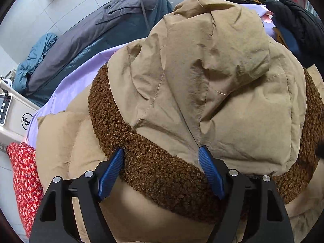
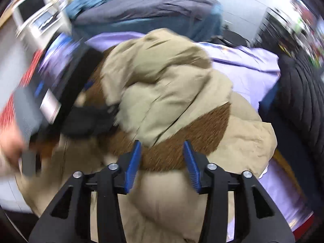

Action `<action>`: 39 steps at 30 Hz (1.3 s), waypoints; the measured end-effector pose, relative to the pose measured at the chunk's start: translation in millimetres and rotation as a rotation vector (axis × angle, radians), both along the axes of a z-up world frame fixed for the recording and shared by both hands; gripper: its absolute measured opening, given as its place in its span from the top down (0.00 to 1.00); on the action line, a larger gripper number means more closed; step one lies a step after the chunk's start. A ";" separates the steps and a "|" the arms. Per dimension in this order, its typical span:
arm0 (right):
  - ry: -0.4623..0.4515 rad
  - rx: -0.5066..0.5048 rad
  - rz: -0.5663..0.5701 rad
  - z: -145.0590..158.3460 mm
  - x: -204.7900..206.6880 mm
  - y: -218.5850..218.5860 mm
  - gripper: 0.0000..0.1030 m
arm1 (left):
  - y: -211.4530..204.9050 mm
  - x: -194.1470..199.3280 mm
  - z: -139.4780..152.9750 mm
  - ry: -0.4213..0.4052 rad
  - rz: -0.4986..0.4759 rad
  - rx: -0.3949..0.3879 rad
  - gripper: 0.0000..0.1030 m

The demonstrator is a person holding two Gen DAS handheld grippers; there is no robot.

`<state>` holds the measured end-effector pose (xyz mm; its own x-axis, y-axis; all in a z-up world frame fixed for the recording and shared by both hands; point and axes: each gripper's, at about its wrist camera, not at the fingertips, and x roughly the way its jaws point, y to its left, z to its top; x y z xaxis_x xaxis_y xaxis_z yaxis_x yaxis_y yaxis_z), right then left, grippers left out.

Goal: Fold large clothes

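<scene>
Our left tool (image 1: 161, 157) stands wide, its blue pads straddling the brown fleece band (image 1: 154, 170) of the tan padded coat (image 1: 222, 85), tips at the fabric but not pinching it as far as we can see. Our right tool (image 2: 162, 151) is about half open with nothing gripped; the same fleece band (image 2: 182, 141) lies just past its tips, though that view is smeared with motion. No earlier view is to hand, so we speak only of how the jaws stand. The coat lies heaped in the middle of the lilac-sheeted bed (image 1: 66, 89), its hood folded forward over the body, and it sits directly ahead of and below both tools. The fleece band runs crosswise between the left pads, so we judge the left hand is the better placed to close on it, with the right needing to come a little further in. In the right view the left tool (image 2: 50, 101) appears at the coat's left side, close beside the band. Towards the far edge of the bed lies a grey and teal garment (image 1: 97, 40); a black quilted one (image 1: 297, 24) is at the right edge, a red floral cloth (image 1: 24, 172) at the left. Nothing lies across the coat itself.
</scene>
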<state>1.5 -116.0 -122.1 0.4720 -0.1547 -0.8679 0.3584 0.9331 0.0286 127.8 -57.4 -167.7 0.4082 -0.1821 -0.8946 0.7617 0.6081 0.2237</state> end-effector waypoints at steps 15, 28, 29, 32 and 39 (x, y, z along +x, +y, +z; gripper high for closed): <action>0.245 -0.233 0.109 -89.2 52.7 16.0 0.56 | 2.8 10.8 -15.2 -0.008 -0.021 0.003 0.19; 0.210 -0.208 0.076 -96.2 56.2 7.9 0.53 | 6.9 11.5 -8.8 -0.023 -0.001 -0.007 0.11; 0.206 -0.205 0.071 -95.6 55.9 7.1 0.53 | 8.8 13.5 -4.2 -0.008 0.015 -0.019 0.11; 0.192 -0.202 0.065 -91.1 49.7 1.1 0.53 | 14.8 11.3 8.7 -0.002 0.036 -0.042 0.11; 0.132 -0.136 0.015 -55.0 32.7 3.2 0.46 | 50.5 -22.4 52.8 -0.064 0.003 -0.109 0.07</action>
<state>34.2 -112.8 -177.1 0.3586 -0.2686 -0.8940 0.3369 0.9304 -0.1444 105.3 -6.9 -114.9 0.4646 -0.2750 -0.8417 0.7459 0.6339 0.2046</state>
